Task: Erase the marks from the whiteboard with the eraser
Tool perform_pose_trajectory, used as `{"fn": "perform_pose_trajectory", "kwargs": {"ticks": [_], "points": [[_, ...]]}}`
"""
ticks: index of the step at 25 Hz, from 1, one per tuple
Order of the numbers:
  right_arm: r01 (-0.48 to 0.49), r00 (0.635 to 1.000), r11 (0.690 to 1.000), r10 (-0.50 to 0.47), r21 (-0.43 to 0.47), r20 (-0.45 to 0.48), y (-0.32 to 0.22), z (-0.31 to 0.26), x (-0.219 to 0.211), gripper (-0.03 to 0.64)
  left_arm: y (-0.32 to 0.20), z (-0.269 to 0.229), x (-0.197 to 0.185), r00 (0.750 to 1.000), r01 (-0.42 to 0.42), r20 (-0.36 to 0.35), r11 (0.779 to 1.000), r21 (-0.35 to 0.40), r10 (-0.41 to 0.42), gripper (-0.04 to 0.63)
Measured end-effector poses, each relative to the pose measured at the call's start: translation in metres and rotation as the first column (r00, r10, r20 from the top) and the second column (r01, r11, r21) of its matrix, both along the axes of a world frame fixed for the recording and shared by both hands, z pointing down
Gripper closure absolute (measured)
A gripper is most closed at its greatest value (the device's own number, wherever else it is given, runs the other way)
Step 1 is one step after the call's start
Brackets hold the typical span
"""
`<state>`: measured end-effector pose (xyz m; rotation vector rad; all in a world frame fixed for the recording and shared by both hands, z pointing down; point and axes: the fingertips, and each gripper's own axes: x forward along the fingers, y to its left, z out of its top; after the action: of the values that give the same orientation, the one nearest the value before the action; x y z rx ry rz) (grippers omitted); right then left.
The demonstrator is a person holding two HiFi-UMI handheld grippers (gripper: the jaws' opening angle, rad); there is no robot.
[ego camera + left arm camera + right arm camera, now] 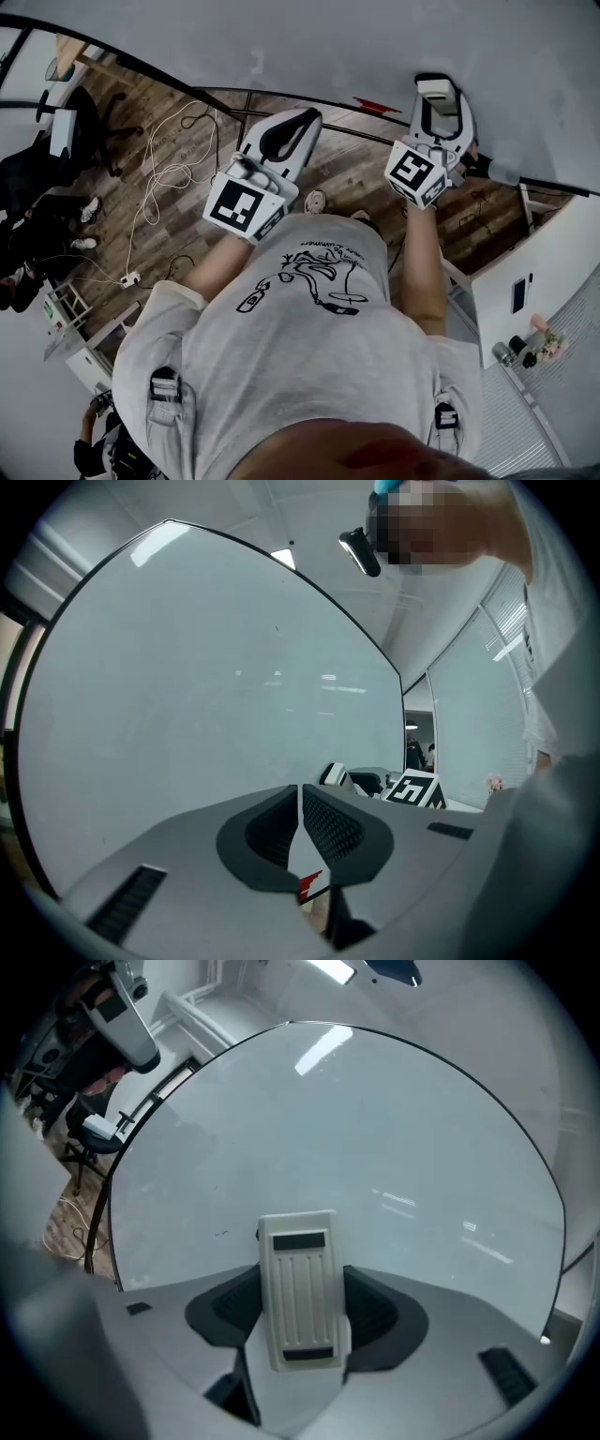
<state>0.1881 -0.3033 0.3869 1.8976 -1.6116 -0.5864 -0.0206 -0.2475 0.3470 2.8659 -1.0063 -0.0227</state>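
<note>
The whiteboard [281, 47] stands upright in front of me and fills both gripper views [187, 696] [394, 1119]. My right gripper [439, 94] [300, 1283] is shut on a white ribbed eraser [300, 1288] [438, 97], whose far end is at or very near the board. A faint small dark mark [222, 1233] shows on the board left of the eraser. My left gripper [292, 129] [300, 803] is shut with nothing between its jaws, pointing at the board's lower part. The right gripper's marker cube [414, 789] shows beyond the left jaws.
The board's black lower frame [187, 89] runs across, with a red item [375, 105] on it. Below is wooden floor with white cables [169, 159], an office chair [66, 122], seated people [37, 225] at the left and a white cabinet [534, 281] at the right.
</note>
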Motion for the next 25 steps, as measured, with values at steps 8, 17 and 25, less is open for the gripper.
{"fn": "perform_pose_trajectory", "kwargs": {"ticks": [8, 17, 25], "points": [[0.175, 0.980, 0.980, -0.183, -0.100, -0.080, -0.026, 0.036, -0.103, 0.353, 0.001, -0.003, -0.001, 1.000, 0.006, 0.002, 1.000, 0.003, -0.006, 0.563], [0.256, 0.939, 0.950, -0.288, -0.177, -0.188, -0.034, 0.072, -0.137, 0.354, 0.001, -0.005, -0.018, 0.999, 0.052, -0.002, 0.999, 0.004, -0.052, 0.563], [0.151, 0.976, 0.986, -0.160, -0.067, -0.150, -0.018, 0.030, -0.068, 0.355, 0.002, -0.004, -0.014, 0.999, 0.051, -0.001, 0.999, 0.006, -0.051, 0.563]]}}
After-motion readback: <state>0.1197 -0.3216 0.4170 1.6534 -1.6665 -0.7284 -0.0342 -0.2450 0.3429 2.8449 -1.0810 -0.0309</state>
